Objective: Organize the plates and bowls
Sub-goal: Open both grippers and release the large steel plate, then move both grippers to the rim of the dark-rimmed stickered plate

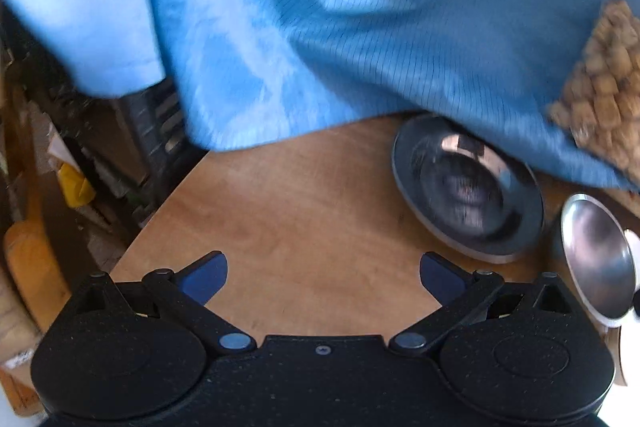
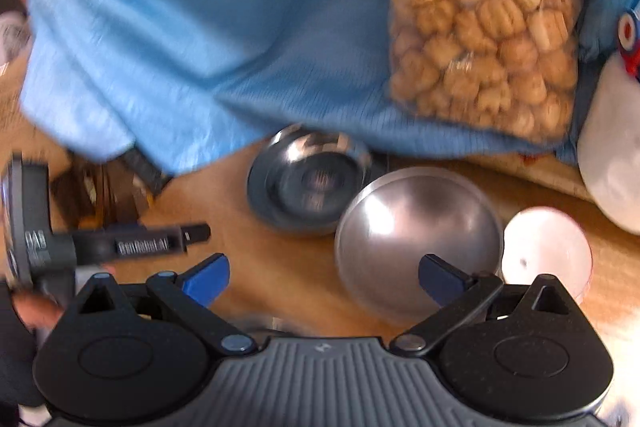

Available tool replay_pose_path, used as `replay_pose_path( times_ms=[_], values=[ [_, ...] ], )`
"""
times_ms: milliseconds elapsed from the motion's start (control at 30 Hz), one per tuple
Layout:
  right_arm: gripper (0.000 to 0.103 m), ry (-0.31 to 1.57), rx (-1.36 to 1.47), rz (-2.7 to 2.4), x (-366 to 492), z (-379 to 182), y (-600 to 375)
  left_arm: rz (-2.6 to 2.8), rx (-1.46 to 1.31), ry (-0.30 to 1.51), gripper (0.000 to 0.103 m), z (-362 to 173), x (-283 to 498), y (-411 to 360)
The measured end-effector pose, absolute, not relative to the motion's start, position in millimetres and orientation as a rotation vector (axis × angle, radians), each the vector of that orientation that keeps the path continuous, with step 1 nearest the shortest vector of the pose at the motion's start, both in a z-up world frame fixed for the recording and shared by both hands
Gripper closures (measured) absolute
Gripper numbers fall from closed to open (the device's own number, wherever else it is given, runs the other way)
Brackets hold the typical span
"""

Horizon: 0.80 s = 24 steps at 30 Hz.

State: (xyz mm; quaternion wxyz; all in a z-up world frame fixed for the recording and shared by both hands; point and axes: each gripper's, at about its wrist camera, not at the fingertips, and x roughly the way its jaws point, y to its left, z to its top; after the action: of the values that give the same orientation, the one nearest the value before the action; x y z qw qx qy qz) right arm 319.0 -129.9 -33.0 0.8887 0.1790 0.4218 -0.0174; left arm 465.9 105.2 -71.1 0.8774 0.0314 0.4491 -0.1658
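Note:
A dark steel plate (image 1: 468, 191) lies on the wooden table (image 1: 288, 211), partly under a blue cloth (image 1: 320, 27). A steel bowl (image 1: 596, 259) sits to its right. My left gripper (image 1: 323, 277) is open and empty, above bare table left of the plate. In the right wrist view the plate (image 2: 308, 183) lies far centre and the steel bowl (image 2: 416, 235) sits just beyond my right gripper (image 2: 323, 279), which is open and empty. A white bowl (image 2: 548, 251) sits right of the steel bowl. The left gripper's body (image 2: 44, 247) shows at the left edge.
A clear bag of biscuits (image 2: 488, 31) lies on the blue cloth (image 2: 200, 27) at the far right. A white object (image 2: 612, 155) sits at the right edge. The table's left edge (image 1: 160, 211) drops to cluttered shelves and boxes (image 1: 60, 187).

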Motion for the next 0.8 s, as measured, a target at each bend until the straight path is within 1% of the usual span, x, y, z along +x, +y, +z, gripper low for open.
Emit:
replay_pose_path(
  times_ms=[267, 400, 567, 800],
  values=[
    [0.000, 0.919, 0.378, -0.067, 385, -43, -150, -0.386, 0.078, 0.935, 0.001, -79, 492, 79],
    [0.000, 0.939, 0.382, -0.096, 405, -53, -155, -0.409, 0.135, 0.926, 0.001, -85, 497, 74],
    [0.001, 0.983, 0.383, -0.088, 424, -68, -155, -0.425, 0.109, 0.943, 0.001, -88, 506, 76],
    [0.008, 1.023, 0.329, -0.094, 439, -82, -151, -0.448, 0.077, 0.960, 0.001, -91, 512, 70]
  ],
)
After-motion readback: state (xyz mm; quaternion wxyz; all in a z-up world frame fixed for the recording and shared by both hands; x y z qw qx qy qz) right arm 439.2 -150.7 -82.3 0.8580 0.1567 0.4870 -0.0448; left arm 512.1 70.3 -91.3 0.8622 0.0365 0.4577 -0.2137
